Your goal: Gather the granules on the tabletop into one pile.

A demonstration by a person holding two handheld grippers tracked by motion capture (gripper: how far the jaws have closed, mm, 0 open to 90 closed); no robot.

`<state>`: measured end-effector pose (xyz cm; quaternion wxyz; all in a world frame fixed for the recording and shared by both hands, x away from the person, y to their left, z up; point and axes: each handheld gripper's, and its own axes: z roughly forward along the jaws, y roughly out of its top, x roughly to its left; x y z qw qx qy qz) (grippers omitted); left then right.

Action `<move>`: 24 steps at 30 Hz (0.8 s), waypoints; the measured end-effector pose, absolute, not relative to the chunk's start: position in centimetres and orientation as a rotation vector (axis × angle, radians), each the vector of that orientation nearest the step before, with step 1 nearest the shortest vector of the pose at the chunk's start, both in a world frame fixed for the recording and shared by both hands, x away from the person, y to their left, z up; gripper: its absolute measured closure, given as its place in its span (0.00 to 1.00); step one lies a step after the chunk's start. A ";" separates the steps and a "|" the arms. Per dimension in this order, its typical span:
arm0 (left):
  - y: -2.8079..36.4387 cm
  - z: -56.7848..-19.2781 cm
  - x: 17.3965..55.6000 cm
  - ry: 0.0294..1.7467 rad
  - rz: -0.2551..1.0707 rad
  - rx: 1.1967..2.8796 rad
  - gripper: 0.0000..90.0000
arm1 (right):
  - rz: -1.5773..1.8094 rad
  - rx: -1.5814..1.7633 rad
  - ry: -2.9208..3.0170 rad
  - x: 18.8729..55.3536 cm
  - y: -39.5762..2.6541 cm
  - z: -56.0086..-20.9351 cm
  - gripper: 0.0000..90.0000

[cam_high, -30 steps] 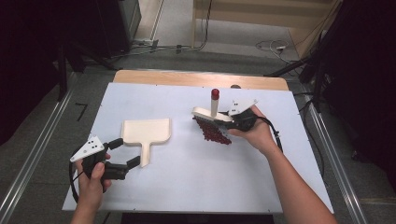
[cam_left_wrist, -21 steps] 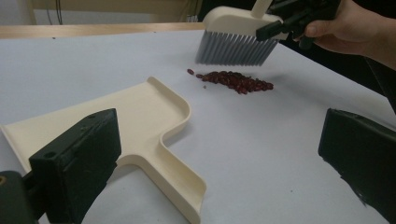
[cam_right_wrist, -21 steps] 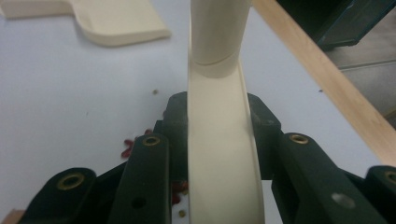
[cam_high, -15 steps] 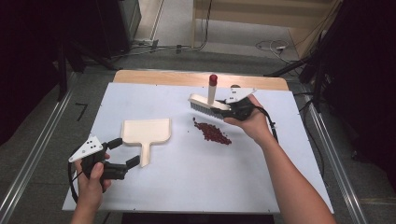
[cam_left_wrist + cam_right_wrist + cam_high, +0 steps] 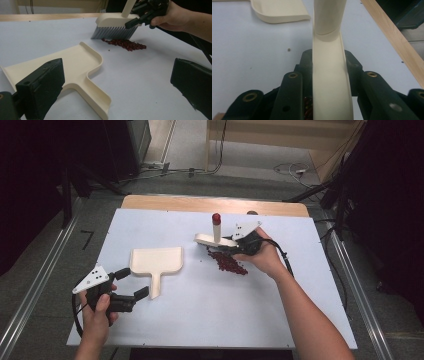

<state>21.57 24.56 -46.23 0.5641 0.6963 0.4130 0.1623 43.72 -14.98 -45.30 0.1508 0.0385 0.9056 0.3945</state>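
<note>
- The right gripper (image 5: 235,245) is clamped on the cream hand brush (image 5: 116,23), bristles just behind the pile of red beans (image 5: 227,262) on the counter (image 5: 300,320).
- A hard sweep could scatter beans past the dustpan (image 5: 156,261), which lies loose, well apart from the pile.
- The left gripper (image 5: 131,284) is spread wide beside the dustpan's handle, apparently not gripping it.

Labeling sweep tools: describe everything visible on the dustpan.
The dustpan looks like cream plastic: a wide flat tray with raised rounded side walls and a short channel-shaped handle. It lies flat on the white table, handle toward the person, empty, apart from the beans. The left gripper has open jaws flanking the handle without touching it.
</note>
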 end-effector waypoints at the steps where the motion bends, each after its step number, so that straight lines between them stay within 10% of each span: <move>1: 24.5 -46.2 21.6 0.973 0.382 1.638 0.00 | 1.138 0.104 2.603 43.5 -15.2 -45.2 0.73; 15: 24.5 -46.3 21.7 0.974 0.385 1.641 0.00 | 1.284 0.499 2.445 37.3 -14.2 -40.5 0.73; 24: 24.2 -46.2 21.7 0.965 0.383 1.651 0.00 | 1.325 1.171 2.374 35.4 -9.2 -45.5 0.73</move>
